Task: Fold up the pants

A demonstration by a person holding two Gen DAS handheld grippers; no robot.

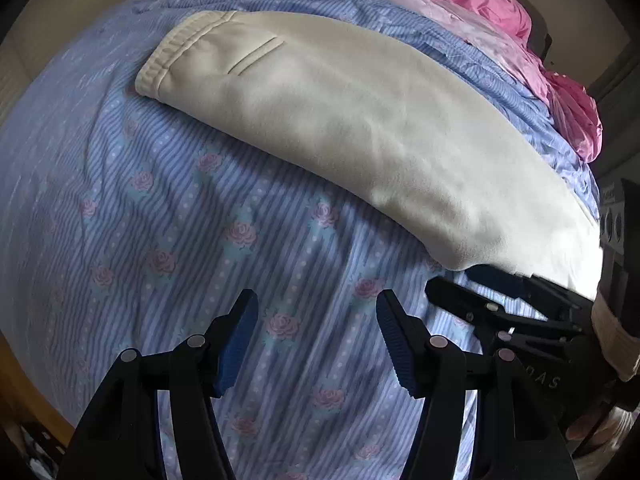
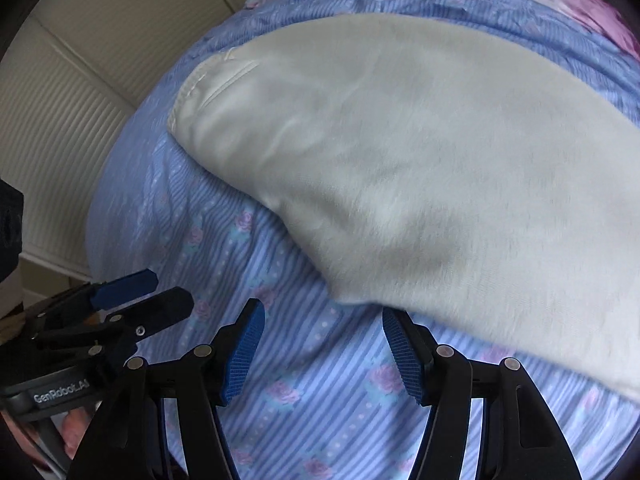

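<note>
Both tools low over the bed, nothing held. Left gripper (image 1: pixel 316 336): jaws apart, only the blue striped rose-print sheet (image 1: pixel 160 220) between the blue pads (image 1: pixel 234 344). Right gripper (image 2: pixel 322 350): same, jaws released, sheet under them. Its right-hand pad sits just at the near edge of the pants and I can't tell if it touches; the frame is blurred there.

In the left view I see the right gripper just beside mine at the lower right, its tip close to the same near edge of the cloth.

Cream pants (image 1: pixel 340 120) lie flat across the sheet as one long narrow strip, waistband (image 1: pixel 168 56) at the far left with a welt pocket (image 1: pixel 256 54) facing up. I read that as legs already laid one on the other: the lengthwise fold looks done. Hem end runs off frame to the right, so I can't confirm it's aligned.

Left to do, as I judge it: the crosswise folds, hem end toward waistband, then once more.

Beyond the pants: a crumpled pink quilt (image 1: pixel 500 4) along the far edge of the bed.
</note>
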